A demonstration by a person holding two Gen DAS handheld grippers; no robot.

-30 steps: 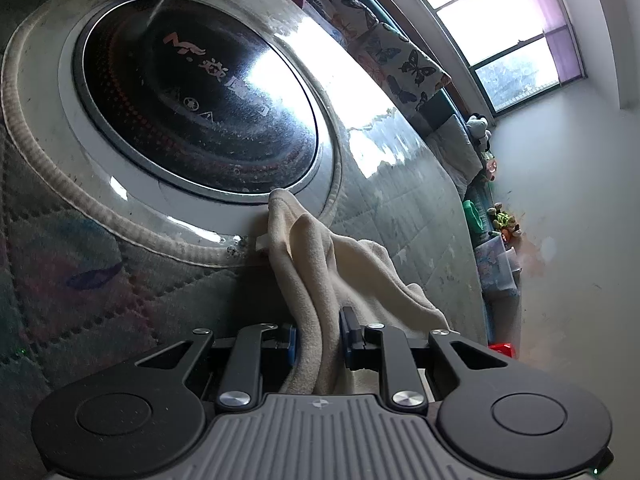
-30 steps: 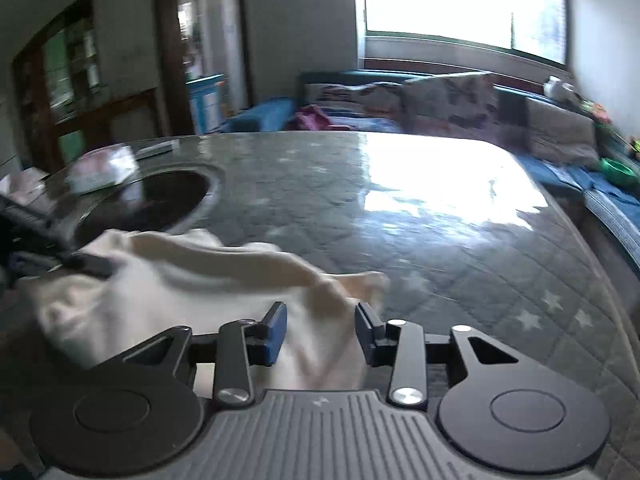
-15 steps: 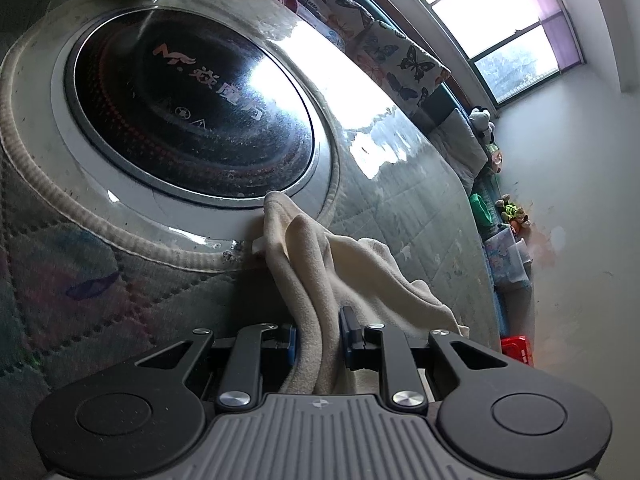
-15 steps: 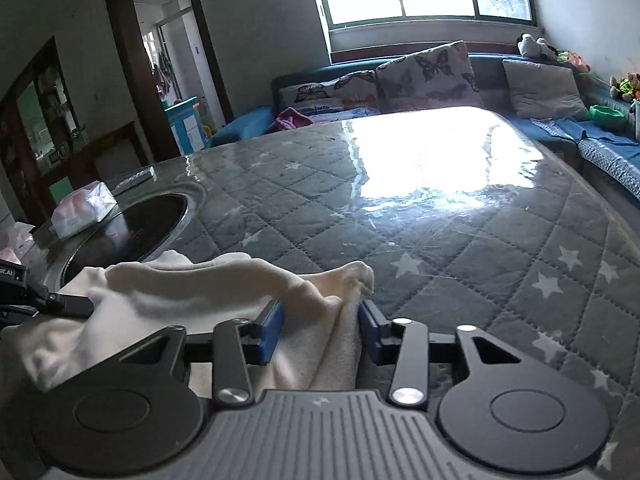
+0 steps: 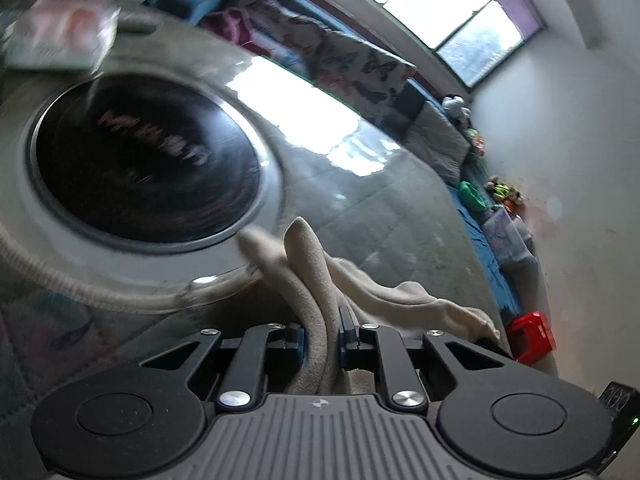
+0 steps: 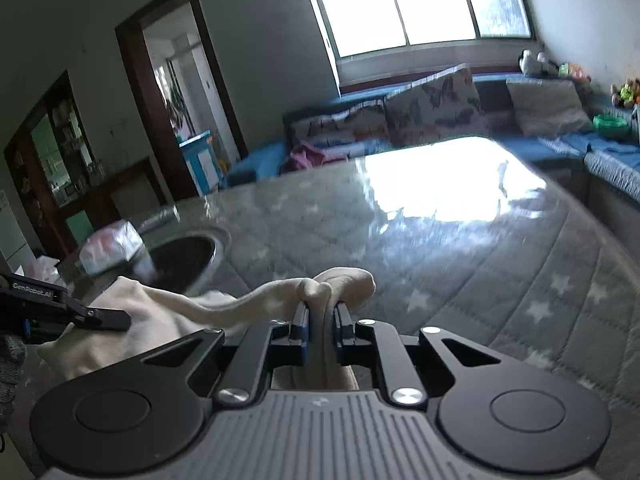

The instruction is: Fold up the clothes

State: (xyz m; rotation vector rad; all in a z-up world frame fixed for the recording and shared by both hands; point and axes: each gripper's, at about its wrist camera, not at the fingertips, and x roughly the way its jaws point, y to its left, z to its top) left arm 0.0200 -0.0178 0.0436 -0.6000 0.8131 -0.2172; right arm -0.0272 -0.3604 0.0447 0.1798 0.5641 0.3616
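At the far left of the left wrist view, a blurred tissue pack (image 5: pixel 60 36) sits on the table (image 5: pixel 384 216) beyond the round black cooktop (image 5: pixel 144 164) set into the quilted cover. Just right of the cooktop's rim, the cream garment (image 5: pixel 312 264) rises in a bunched ridge and runs down between the fingers of the left gripper (image 5: pixel 322 334), which are pressed together on a thick fold of it. The rest of the cloth trails off to the right along the table edge, toward a red stool (image 5: pixel 530 334) on the floor and the sofa (image 5: pixel 432 136) with butterfly-print cushions under the window. In the right wrist view, the left gripper (image 6: pixel 100 318) shows at the left edge as a dark arm lying against the spread part of the cream garment (image 6: pixel 160 312), with the tissue pack (image 6: pixel 110 246) and cooktop (image 6: pixel 180 256) just behind. From there the cloth stretches right in a taut, twisted band to the right gripper (image 6: pixel 320 316), whose fingers are clamped tight on a bunched corner that bulges above the tips. To the right, the star-patterned table (image 6: pixel 500 264) reflects bright window light, and the sofa (image 6: pixel 440 108) stands behind.
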